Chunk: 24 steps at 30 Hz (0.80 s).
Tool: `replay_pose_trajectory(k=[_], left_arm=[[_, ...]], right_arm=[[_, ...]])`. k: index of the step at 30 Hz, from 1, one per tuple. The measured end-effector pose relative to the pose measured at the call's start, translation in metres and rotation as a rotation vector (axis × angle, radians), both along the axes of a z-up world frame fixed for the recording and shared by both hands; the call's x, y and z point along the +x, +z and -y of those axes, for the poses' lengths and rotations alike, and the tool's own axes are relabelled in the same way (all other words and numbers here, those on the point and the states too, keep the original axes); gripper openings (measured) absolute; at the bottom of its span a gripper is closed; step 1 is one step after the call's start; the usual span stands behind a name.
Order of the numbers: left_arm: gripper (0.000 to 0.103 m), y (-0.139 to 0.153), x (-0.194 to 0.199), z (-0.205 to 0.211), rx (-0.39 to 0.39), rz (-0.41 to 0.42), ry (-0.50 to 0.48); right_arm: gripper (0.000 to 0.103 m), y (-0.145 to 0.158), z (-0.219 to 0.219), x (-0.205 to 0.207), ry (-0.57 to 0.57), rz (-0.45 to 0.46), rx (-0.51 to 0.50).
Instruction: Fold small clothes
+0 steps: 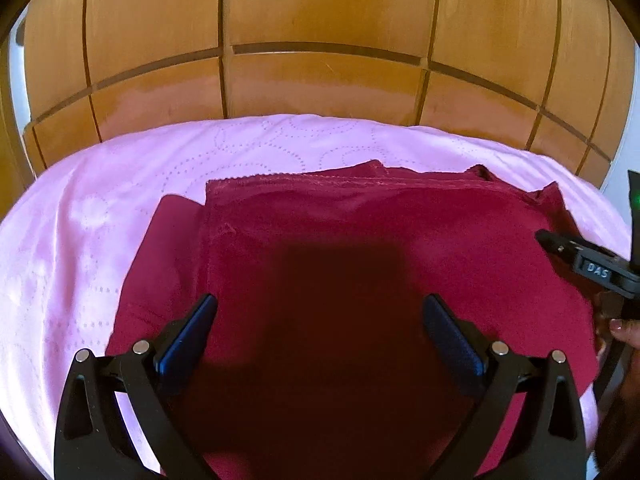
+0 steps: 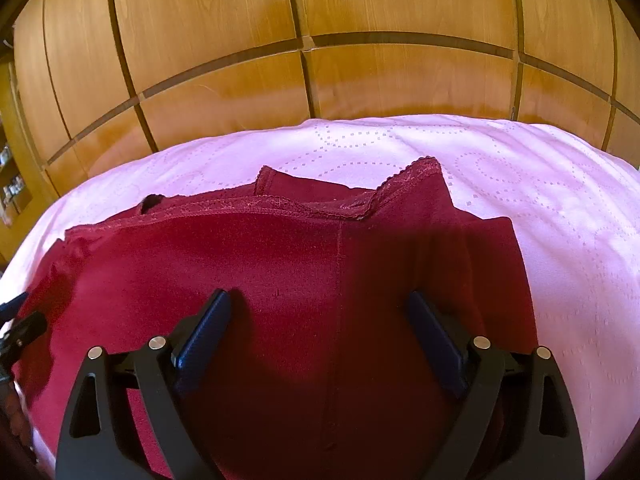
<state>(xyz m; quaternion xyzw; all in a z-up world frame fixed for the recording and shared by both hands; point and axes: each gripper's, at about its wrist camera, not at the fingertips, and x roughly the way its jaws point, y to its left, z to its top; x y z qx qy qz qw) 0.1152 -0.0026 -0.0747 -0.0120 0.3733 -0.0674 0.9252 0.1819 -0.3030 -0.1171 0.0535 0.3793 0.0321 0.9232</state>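
Observation:
A dark red garment with a lace-trimmed edge lies spread on the pink bedspread; it also shows in the right wrist view, its lace edge at the far side. My left gripper is open and empty just above the garment's near part. My right gripper is open and empty over the garment beside a vertical seam. The right gripper's black body shows at the right edge of the left wrist view.
A wooden panelled headboard rises behind the bed. The pink bedspread with a dotted ring pattern extends around the garment on all sides. A shelf with small items is at the far left.

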Motion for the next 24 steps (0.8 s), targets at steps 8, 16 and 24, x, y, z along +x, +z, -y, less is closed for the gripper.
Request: replay_pose_trajectory(k=[8,16,24], left_arm=[[0.1,0.024,-0.02,-0.007,-0.146,0.07,0.0],[0.101,-0.013,-0.01,0.026,0.03,-0.078,-0.072],[0.101,-0.022,-0.011,0.032,0.078,-0.046,-0.079]], right_arm=[[0.089,0.0,0.0,0.001,0.001,0.002,-0.001],[0.089,0.0,0.0,0.001,0.001,0.003,0.002],[0.09,0.0,0.002,0.001,0.001,0.006,0.006]])
